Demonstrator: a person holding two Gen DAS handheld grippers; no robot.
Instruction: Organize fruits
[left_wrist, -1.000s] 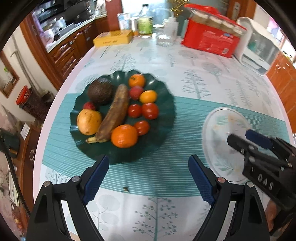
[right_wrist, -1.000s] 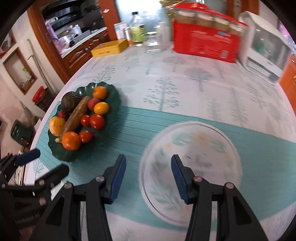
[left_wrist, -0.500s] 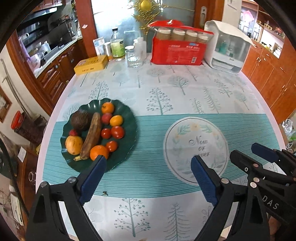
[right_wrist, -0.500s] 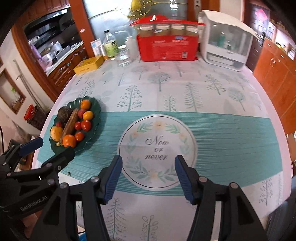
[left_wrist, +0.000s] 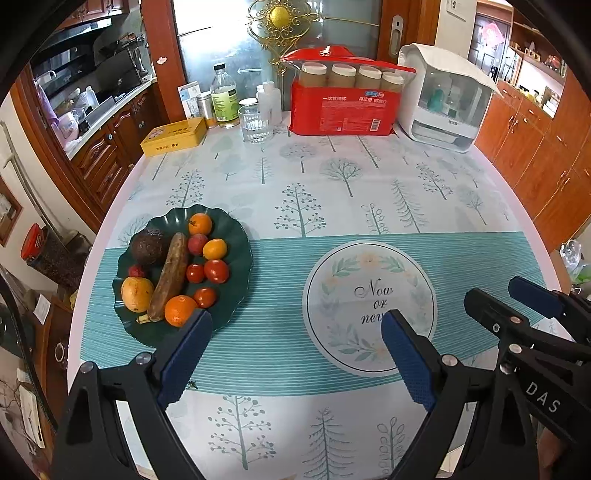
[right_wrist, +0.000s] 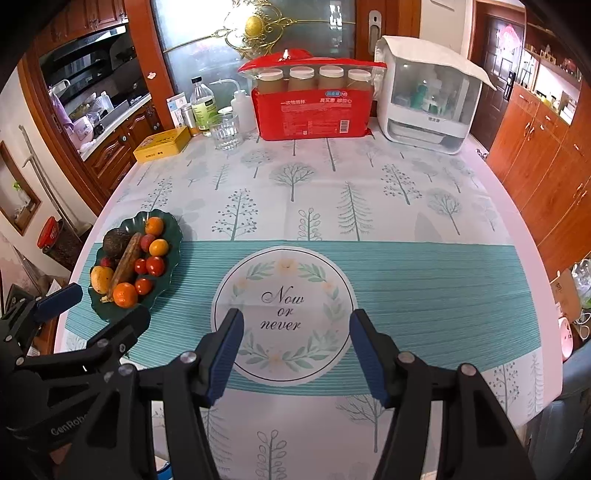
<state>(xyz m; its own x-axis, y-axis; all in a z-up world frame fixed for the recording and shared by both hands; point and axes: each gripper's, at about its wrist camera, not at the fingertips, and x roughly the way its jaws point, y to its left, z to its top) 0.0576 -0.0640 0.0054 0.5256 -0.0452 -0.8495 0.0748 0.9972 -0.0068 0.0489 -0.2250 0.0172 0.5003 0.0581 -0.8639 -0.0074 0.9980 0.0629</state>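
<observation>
Both grippers have lifted up and back from the worktop (left_wrist: 332, 177), so more of it shows now. The left gripper (left_wrist: 295, 354) and right gripper (right_wrist: 293, 354) have fingers apart, holding nothing. All the fruits (left_wrist: 177, 269) sit on the green plate (left_wrist: 240, 236), so sorting looks done.

- Ahead of me: tree-print tablecloth (right_wrist: 369, 192).
- At its far edge: red package (right_wrist: 314, 110), white appliance (right_wrist: 428, 96), glass (right_wrist: 225, 131), bottle (right_wrist: 202, 105), yellow tin (right_wrist: 162, 144).
</observation>
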